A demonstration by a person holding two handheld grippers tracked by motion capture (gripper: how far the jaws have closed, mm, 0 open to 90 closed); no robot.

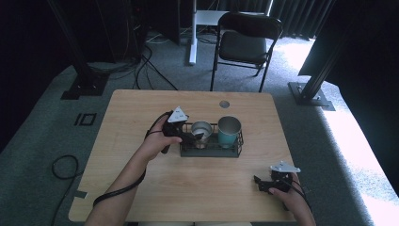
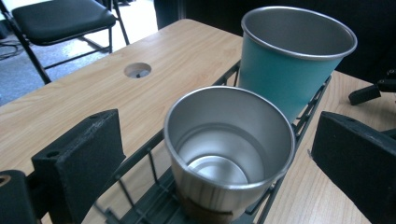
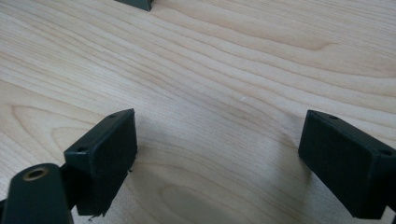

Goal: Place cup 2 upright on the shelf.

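A dark wire rack (image 1: 234,151) stands mid-table and holds two cups upright. The bare steel cup (image 1: 201,128) is in its left end, the teal cup (image 1: 229,130) with a steel rim in its right end. My left gripper (image 1: 193,136) is at the rack's left end, open. In the left gripper view its wide-apart pads (image 2: 88,154) flank the steel cup (image 2: 229,149) without touching it, and the teal cup (image 2: 294,60) stands just behind. My right gripper (image 1: 259,182) lies low near the table's front right, open over bare wood (image 3: 217,154).
The wooden table (image 1: 141,179) has a round cable hole (image 1: 224,104) behind the rack. A black chair (image 1: 244,44) stands beyond the far edge. A corner of the rack (image 3: 135,3) shows at the top of the right gripper view. Cables trail off the table's front left.
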